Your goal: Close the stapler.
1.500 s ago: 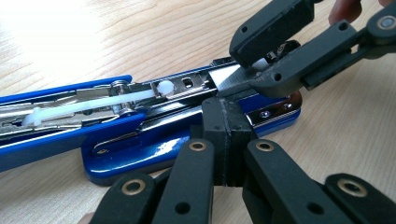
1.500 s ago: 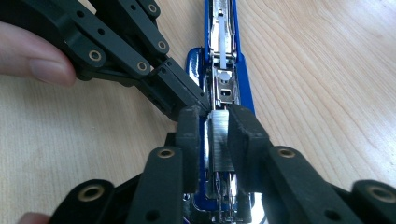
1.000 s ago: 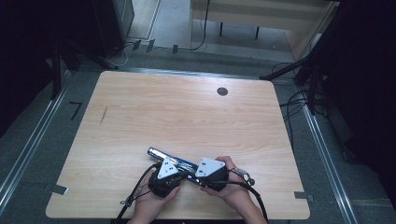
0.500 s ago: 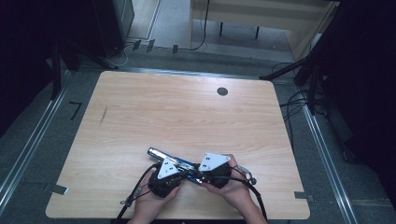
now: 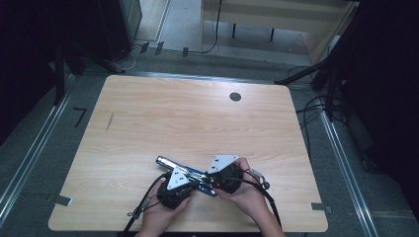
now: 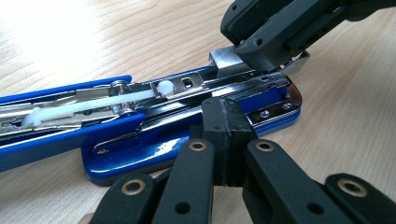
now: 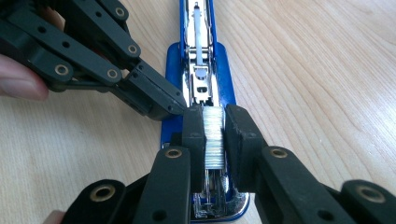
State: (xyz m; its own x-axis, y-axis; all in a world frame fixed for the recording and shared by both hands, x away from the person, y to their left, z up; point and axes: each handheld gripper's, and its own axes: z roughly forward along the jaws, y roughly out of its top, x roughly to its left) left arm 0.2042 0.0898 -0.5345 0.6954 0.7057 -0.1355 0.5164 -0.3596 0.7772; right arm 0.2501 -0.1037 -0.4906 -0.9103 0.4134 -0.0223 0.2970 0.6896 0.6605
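Blue stapler (image 5: 188, 174) lies opened flat on the table (image 5: 148, 123), near the front edge, running diagonally from upper left to lower right in the high view, between the two hands. Its lid is swung back, so the metal staple channel faces up.

Right gripper (image 7: 215, 135): jaws closed on a strip of staples (image 7: 214, 140), one pad on each side of it. The strip sits right over the front end of the stapler's channel, lined up with it; can't tell whether it is seated in the channel or just above. In the left gripper view the same strip (image 6: 229, 60) shows under the right gripper's tips, at the far end of the magazine.

Left gripper (image 6: 227, 135): jaws fully closed, pads together, nothing between them. Its tip presses against the side of the stapler base, about midway along, just beside the right gripper. In the right gripper view that tip (image 7: 159, 105) comes in from the left and touches the stapler's edge beside the strip.

White pusher rod is visible further back in the channel, well apart from the strip.
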